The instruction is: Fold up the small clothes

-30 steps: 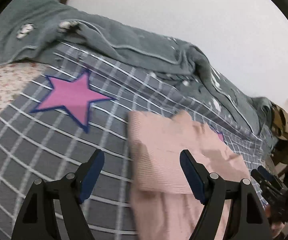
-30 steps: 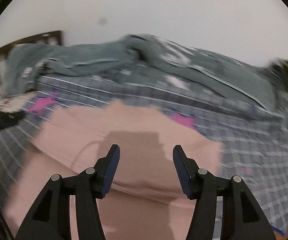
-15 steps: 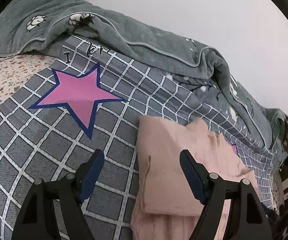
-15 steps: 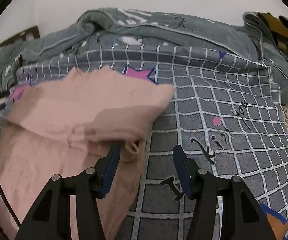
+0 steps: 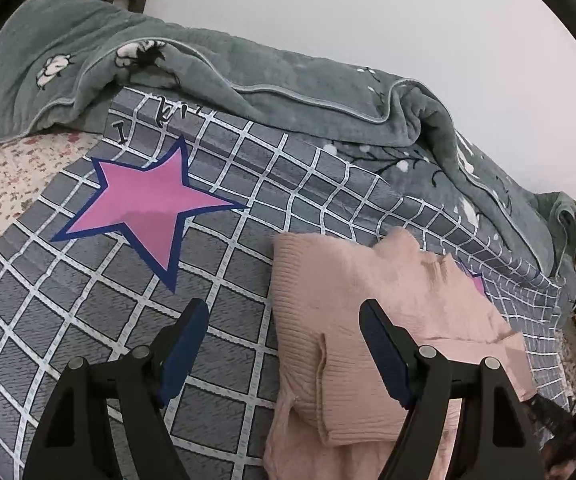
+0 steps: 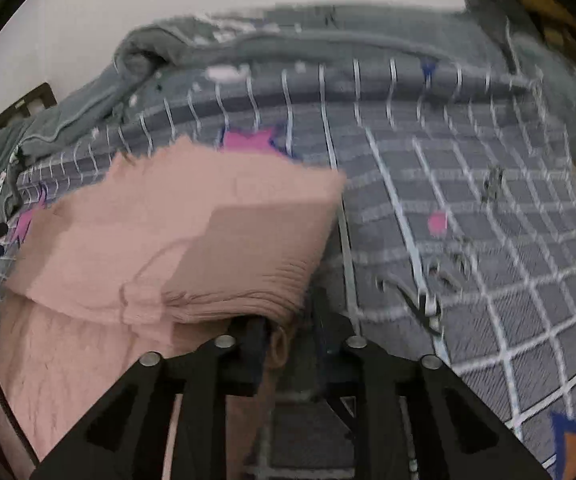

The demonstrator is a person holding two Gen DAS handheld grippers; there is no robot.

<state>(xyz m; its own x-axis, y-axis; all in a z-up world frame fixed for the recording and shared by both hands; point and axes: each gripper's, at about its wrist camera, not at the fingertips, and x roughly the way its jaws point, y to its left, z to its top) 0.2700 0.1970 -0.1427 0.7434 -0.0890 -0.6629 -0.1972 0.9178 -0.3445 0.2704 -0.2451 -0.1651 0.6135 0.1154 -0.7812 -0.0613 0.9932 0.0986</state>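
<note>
Both grippers work the pink garment [image 5: 372, 304]. Right gripper [image 6: 292, 344] pinches its edge; left gripper [image 5: 284, 340] hovers spread. Lift evenly.

Left gripper [image 5: 284, 346]: black frame, silver screws, blue jaws; right gripper [image 6: 290, 344] blurred, seemingly alike.

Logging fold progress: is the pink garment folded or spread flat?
Partly folded: the pink garment has its upper part doubled over a lower layer.

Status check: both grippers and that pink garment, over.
Left gripper open, hovering at pink garment edge. Right gripper shut on garment's near edge. Garment part-folded on checked bedspread. Nothing in the way.
</note>
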